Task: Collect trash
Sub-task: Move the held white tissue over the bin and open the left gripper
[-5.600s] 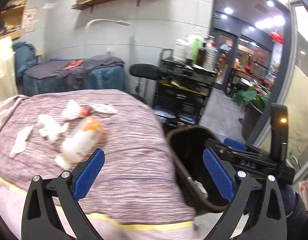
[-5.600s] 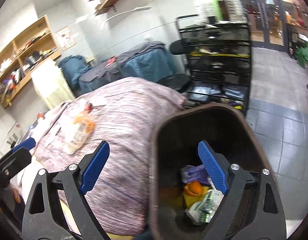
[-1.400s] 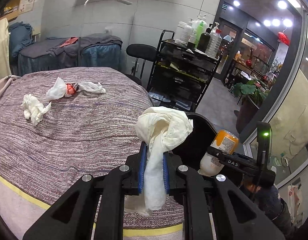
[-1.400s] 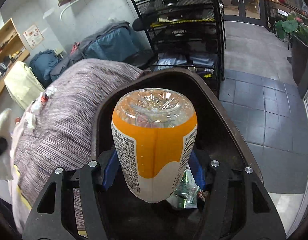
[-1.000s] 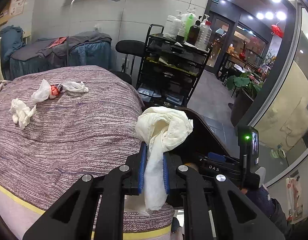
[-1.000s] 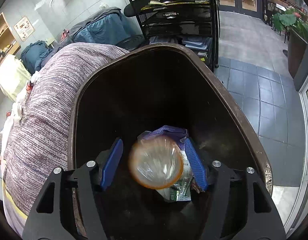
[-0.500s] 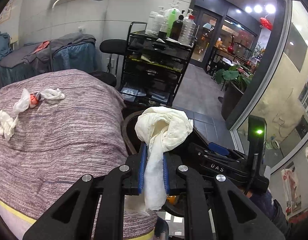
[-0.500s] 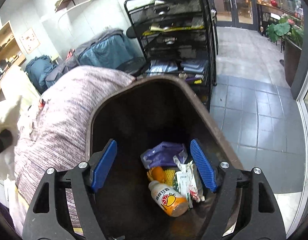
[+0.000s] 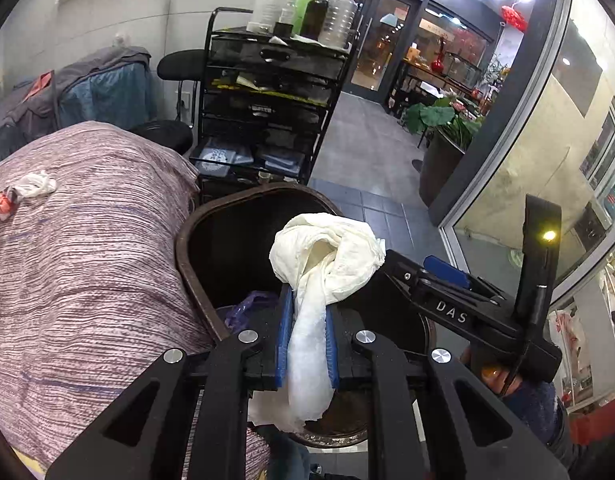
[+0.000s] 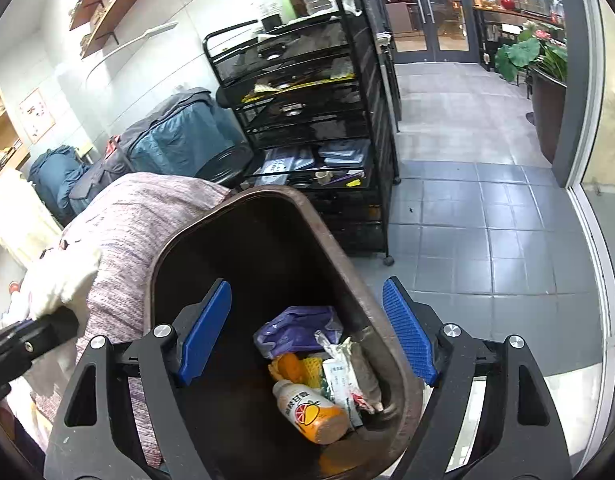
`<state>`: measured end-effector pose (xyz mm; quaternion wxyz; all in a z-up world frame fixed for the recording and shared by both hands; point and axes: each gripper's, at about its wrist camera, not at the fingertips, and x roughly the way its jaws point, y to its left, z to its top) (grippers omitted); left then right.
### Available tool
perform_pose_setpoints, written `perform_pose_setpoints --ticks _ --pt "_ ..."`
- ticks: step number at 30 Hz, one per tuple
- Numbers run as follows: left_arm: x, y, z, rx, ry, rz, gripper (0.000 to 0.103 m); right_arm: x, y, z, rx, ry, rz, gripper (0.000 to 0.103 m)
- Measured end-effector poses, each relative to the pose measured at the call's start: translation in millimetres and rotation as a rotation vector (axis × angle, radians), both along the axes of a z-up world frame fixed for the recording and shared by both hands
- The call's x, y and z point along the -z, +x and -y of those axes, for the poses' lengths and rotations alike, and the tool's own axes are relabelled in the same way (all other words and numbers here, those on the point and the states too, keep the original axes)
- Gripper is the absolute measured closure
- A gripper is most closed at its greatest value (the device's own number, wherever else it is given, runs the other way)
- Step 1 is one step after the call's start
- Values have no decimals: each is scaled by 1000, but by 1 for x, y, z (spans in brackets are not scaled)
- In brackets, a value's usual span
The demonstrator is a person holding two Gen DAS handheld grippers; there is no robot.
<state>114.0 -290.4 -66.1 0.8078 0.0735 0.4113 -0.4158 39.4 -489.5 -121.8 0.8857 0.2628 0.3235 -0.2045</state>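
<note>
On the left, my left gripper (image 9: 306, 334) pinches the tissue wad (image 9: 325, 258) over the bin (image 9: 187, 264); released near the rim, it may catch on the striped bed cover (image 9: 79, 264) (more tissues lie there). My right gripper (image 10: 307, 334) hangs empty, jaws apart, above the bottle (image 10: 313, 412). Cart and tiled floor stand behind.

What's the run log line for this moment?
left tool: shut on tissue wad, over bin | right tool: open, empty | bottle: in bin
</note>
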Motion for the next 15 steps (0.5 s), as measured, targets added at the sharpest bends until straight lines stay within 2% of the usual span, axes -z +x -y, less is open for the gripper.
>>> perform_pose_setpoints --ticks 10,11,13,15 --pt "18 -1 13 27 34 -45 87 5 -4 7 17 12 -7 25" --pt "19 -1 14 26 40 -42 84 5 -5 8 19 11 -7 25" --pt "20 -3 14 25 49 -32 70 6 -5 9 23 12 -8 25" --pt "19 -5 13 25 43 -28 48 6 -5 9 26 14 -9 25"
